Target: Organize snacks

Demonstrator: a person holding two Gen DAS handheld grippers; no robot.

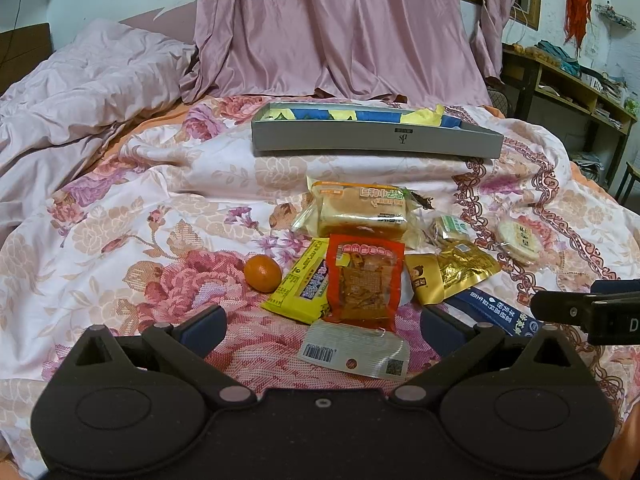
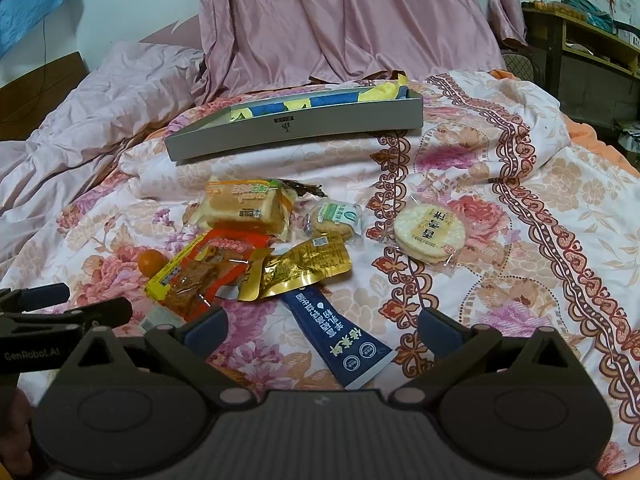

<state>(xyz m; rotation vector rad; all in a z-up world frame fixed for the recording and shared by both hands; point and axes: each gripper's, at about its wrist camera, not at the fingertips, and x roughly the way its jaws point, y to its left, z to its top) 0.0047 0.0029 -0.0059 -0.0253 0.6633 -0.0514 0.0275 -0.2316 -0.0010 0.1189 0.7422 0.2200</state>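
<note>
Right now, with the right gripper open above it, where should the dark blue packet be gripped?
Probably at the near flat sealed end of the dark blue packet, coming from above. It lies flat on the quilt, that end is bare, while its far end is tucked under the gold packet. The right gripper already straddles it.

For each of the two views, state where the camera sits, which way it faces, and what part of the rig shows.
Left wrist: on the left gripper, facing the red packet and grey box; right gripper shows.
Right wrist: on the right gripper, facing the blue sachet; left gripper shows.
Shared: box, orange, snacks.
</note>
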